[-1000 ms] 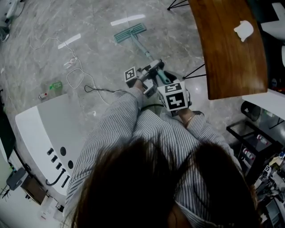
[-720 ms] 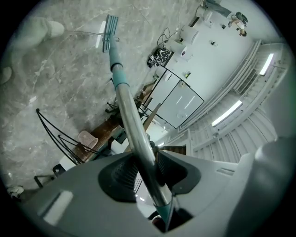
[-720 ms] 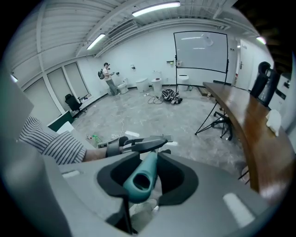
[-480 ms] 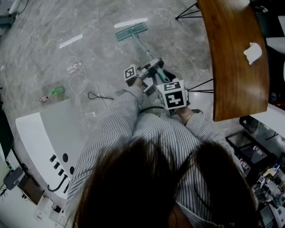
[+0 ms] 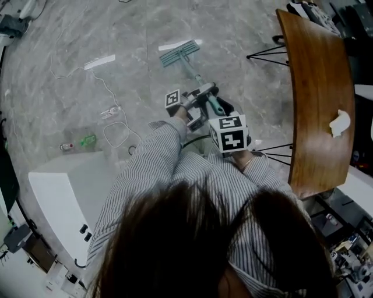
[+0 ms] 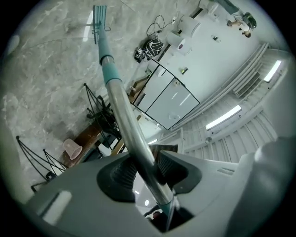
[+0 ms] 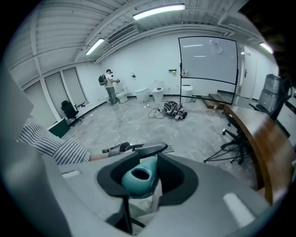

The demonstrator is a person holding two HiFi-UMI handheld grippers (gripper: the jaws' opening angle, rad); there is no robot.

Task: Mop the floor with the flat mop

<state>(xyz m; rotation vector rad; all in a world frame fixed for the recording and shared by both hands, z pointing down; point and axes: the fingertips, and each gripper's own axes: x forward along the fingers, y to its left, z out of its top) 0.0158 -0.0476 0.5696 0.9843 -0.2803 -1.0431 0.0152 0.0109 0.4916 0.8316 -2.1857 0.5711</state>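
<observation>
The flat mop's teal head (image 5: 179, 53) lies on the grey marble floor ahead of me, and its pole (image 5: 195, 75) slants back to my hands. My left gripper (image 5: 197, 100) is shut on the metal pole (image 6: 121, 109), lower down the shaft. In the left gripper view the pole runs away to the mop head (image 6: 98, 14). My right gripper (image 5: 220, 112) is shut on the teal handle end (image 7: 138, 179), which sits between its jaws. My striped sleeves hide both wrists.
A long wooden table (image 5: 317, 99) on black legs stands at the right, with a white crumpled cloth (image 5: 340, 123) on it. A white machine (image 5: 55, 201) sits at the left. Loose cables (image 5: 113, 125) and a small green item (image 5: 87, 140) lie on the floor.
The view has swung, so the table has slid to the right and the machine downward. The mop head has edged forward toward a pale streak on the floor. Both grippers keep their hold.
</observation>
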